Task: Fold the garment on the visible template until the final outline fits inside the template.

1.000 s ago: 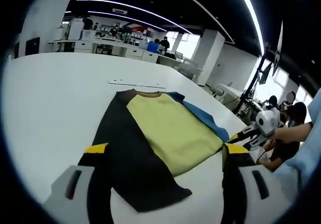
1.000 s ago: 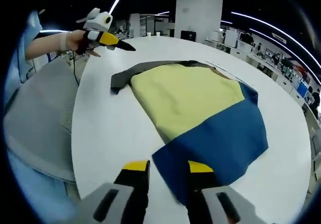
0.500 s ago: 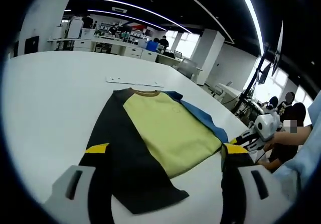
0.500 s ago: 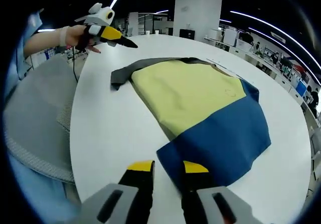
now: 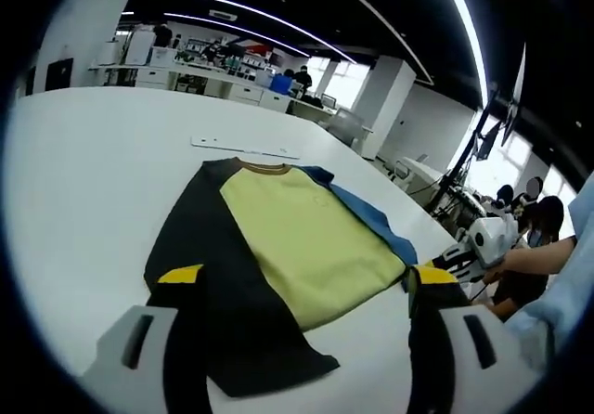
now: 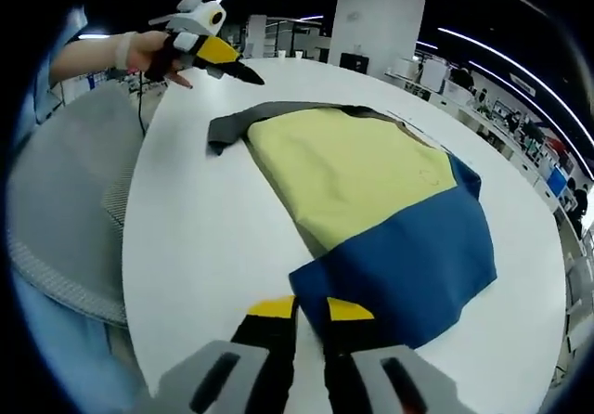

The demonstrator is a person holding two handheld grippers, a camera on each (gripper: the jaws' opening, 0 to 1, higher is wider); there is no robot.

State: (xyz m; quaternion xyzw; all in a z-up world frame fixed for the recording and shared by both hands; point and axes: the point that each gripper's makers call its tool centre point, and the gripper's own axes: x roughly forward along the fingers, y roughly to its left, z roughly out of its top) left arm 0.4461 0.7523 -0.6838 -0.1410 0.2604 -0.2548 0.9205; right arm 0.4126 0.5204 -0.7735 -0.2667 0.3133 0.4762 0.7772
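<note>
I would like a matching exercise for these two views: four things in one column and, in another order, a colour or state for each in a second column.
Things:
1. middle panel of the garment
2. sleeve next to the right gripper
3. sleeve next to the left gripper
4. table

Colours or states:
A. blue
B. white
C. pale yellow
D. dark grey to black

Pairs: 1-C, 2-A, 3-D, 4-B

The garment lies flat on the table. The right gripper has its jaws nearly closed at the blue sleeve's corner; the left gripper has its jaws wide apart.
</note>
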